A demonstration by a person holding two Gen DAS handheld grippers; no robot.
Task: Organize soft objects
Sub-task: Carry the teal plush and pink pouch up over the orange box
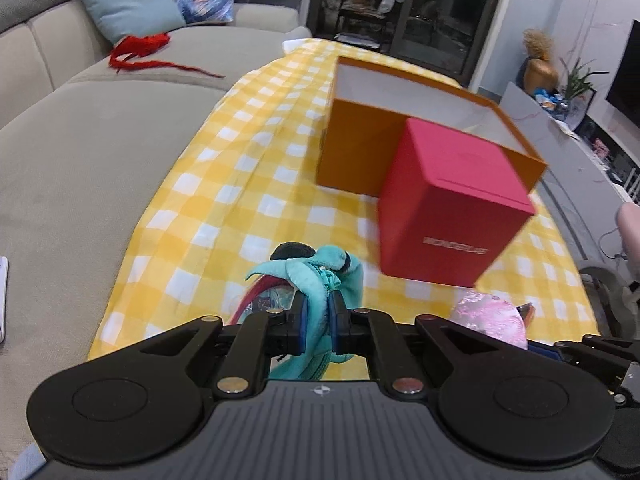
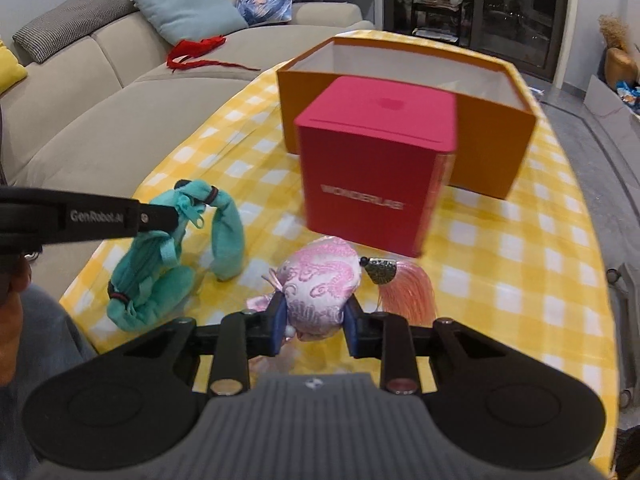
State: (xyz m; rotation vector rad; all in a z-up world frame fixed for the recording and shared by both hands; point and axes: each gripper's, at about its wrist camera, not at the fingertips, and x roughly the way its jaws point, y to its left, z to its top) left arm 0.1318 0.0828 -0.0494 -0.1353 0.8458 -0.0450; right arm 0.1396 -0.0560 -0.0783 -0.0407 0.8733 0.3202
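your left gripper [image 1: 318, 312] is clenched on a fold of the teal plush toy [image 1: 320, 276], the pads pinching the fabric between them while the rest of the toy hangs below the fingers. your right gripper [image 2: 316, 322] is grasping the pink embroidered sachet [image 2: 320, 284] around its lower half, one pad on each side, its pink tassel [image 2: 404, 296] trailing off past the right finger.

both soft things look lifted, so the step in hand is probably carrying them to the open orange box [image 2: 496, 152], which stands straight ahead of both pairs of fingers. keep each grip firm; the toy is held by loose cloth only and may slip or swing, so move it smoothly. raise both loads high enough that the dangling limbs and the tassel clear the near wall of the box, and release only once they are over the opening.

the red cube box [image 2: 368, 184] stands just beyond your right fingertips, directly between the sachet and the orange box, touching or nearly touching its front wall. go over it or around its side instead of pushing through. everything rests on the yellow checked cloth [image 2: 520, 248]. off to the left of the fingers, well apart, a red cord [image 2: 196, 54] and cushions lie on the beige sofa [image 2: 100, 120], clear of your path.
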